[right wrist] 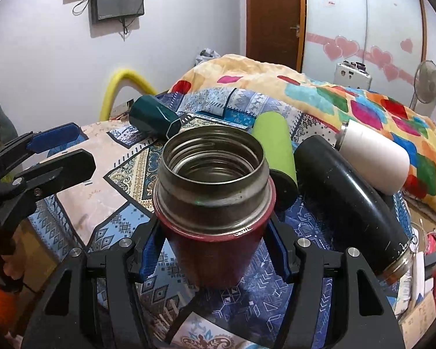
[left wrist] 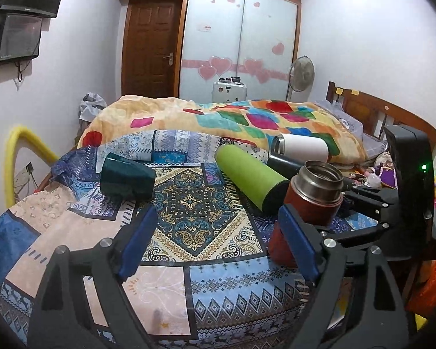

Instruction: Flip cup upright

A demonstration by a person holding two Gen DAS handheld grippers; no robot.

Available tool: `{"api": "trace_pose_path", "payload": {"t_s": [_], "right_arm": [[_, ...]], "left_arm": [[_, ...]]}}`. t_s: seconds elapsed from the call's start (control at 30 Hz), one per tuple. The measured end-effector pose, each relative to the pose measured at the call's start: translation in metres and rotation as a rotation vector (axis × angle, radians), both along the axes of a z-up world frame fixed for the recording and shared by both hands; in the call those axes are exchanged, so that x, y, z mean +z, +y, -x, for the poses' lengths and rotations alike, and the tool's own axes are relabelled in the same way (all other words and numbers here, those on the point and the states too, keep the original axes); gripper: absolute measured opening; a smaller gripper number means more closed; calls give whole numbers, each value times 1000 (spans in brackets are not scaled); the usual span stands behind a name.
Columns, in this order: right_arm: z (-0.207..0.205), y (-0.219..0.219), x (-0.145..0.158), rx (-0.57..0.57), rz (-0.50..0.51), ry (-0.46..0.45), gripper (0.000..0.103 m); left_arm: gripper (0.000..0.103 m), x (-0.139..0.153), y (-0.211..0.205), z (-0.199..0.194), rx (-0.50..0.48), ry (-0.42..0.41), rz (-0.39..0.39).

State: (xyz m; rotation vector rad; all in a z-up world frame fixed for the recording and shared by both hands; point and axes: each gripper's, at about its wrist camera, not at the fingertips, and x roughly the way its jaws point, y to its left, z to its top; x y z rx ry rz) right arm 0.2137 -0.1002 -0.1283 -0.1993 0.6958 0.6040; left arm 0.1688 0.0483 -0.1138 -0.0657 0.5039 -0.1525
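Both wrist views look low across the patterned bedspread (left wrist: 174,212) toward the far wardrobe (left wrist: 238,37). The right view sits nearest the red flask (right wrist: 215,232); both share it.

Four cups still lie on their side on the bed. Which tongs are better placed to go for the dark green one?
Probably left. The left tongs are open, empty, facing the green cup. The right tongs flank the upright red flask.

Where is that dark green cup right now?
The dark green cup lies on its side on the patterned bedspread, at the left of the left wrist view, apart from the lime green bottle and near the yellow tube.
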Motion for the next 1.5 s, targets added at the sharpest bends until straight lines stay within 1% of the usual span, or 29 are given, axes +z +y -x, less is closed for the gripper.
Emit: {"api": "trace_pose_path", "payload": {"t_s": [0.2,0.33,0.43,0.63,0.73,0.8,0.87,0.9,0.93,0.97,1.03,1.13,1.2,1.3,1.37,1.4,1.43,1.5], "right_arm": [[3,-5,1,-12,-33,27,61],[15,-13,10,-16,-58,16,61],[31,-23,25,-29,-88,-19,61],[77,-49,66,-86,-171,-154,61],[102,-60,90,-122,-216,-234,61],[115,-65,101,-139,-237,-280,61],[127,-68,112,-154,-255,-322,61],[132,-70,115,-162,-264,-338,62],[134,-71,117,-166,-271,-348,68],[139,-72,120,-171,-286,-362,71],[147,-74,123,-181,-312,-380,80],[154,-75,123,-199,-318,-407,82],[157,-74,123,-210,-317,-423,84],[162,-75,122,-225,-318,-435,85],[162,-77,121,-235,-325,-434,90],[163,-78,120,-241,-330,-438,98],[169,-80,120,-249,-331,-449,103],[174,-81,120,-265,-319,-480,103]], "left_arm": [[86,5,-5,8,-5,-6,-2],[86,14,-8,19,-4,-26,2],[86,27,-10,32,-2,-56,12],[86,57,-25,70,2,-153,-9],[86,73,-31,89,17,-202,-17],[86,84,-36,105,45,-242,-34],[92,92,-39,118,53,-272,-36],[93,96,-41,125,57,-291,-35],[95,100,-42,132,62,-310,-37],[96,104,-43,138,67,-322,-37],[98,109,-44,146,71,-341,-31],[99,114,-46,157,95,-366,-42],[100,114,-48,162,105,-373,-47],[103,113,-48,168,109,-374,-39],[103,112,-48,170,119,-376,-38],[103,112,-48,172,124,-377,-38],[103,112,-47,173,127,-378,-37],[103,112,-46,174,131,-375,-33]]}}
